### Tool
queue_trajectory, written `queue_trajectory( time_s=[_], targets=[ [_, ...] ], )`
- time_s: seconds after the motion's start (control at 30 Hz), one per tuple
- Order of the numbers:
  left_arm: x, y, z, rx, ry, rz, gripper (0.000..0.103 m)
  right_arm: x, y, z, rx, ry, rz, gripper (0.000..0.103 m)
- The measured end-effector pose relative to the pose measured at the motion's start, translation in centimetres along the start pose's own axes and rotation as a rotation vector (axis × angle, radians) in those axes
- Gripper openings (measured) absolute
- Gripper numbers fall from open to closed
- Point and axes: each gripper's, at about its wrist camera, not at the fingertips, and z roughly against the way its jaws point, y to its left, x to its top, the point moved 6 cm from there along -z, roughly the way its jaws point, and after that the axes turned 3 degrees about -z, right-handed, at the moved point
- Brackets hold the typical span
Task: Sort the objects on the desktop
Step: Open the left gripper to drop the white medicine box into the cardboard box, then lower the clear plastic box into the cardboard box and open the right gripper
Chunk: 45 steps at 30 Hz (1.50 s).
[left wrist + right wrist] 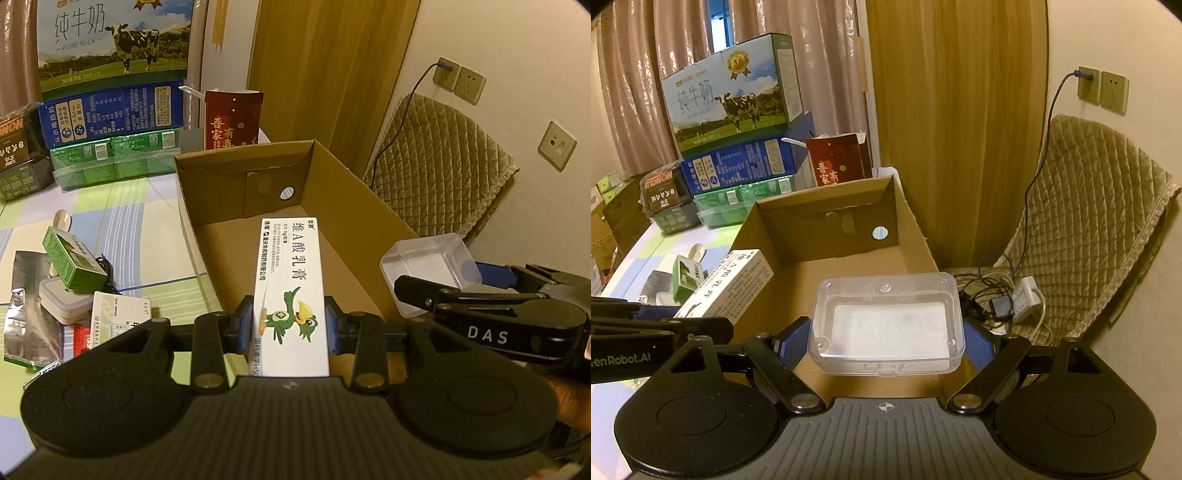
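Note:
My left gripper (290, 325) is shut on a long white ointment box (291, 291) with a green bird on it and holds it over the open cardboard box (354, 206). My right gripper (886, 345) is shut on a clear plastic case (886, 325) and holds it above the same cardboard box (768, 291). In the left wrist view the clear case (428, 269) and right gripper show at the right. In the right wrist view the ointment box (727, 288) shows at the left.
On the striped tablecloth (122, 221) left of the box lie a green carton (72, 258), a foil pouch (27, 310), a white case (62, 301) and a white medicine box (118, 317). Milk cartons (110, 74) stack behind. A quilted chair (1089, 221) stands right.

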Motion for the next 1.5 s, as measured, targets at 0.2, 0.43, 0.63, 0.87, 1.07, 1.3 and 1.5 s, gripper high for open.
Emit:
queue_trajectory(
  time_s=[0.2, 0.43, 0.63, 0.87, 1.07, 1.3, 1.5],
  targets=[
    [0.1, -0.1, -0.6, -0.006, 0.002, 0.007, 0.033, 0.1, -0.2, -0.3, -0.002, 0.002, -0.004, 0.083],
    [0.3, 0.0, -0.9, -0.010, -0.006, 0.002, 0.033, -0.1, -0.2, -0.6, -0.003, 0.008, -0.007, 0.083],
    [0.4, 0.5, -0.7, -0.003, -0.014, 0.009, 0.039, -0.1, -0.1, -0.6, -0.002, 0.010, -0.006, 0.083],
    [0.0, 1.6, -0.1, 0.020, -0.017, 0.016, 0.039, -0.2, 0.5, -0.7, 0.005, 0.014, -0.002, 0.083],
    [-0.5, 2.1, 0.2, 0.028, -0.016, 0.024, 0.039, -0.3, 1.0, -0.9, 0.014, 0.017, -0.013, 0.083],
    [-0.9, 2.7, 0.6, 0.036, -0.012, 0.025, 0.039, -0.1, 0.8, -0.6, 0.013, 0.002, -0.039, 0.088],
    [-1.4, 3.4, 1.2, 0.050, -0.010, 0.029, 0.039, -0.2, 0.8, 0.1, 0.008, 0.002, -0.043, 0.089]
  ],
)
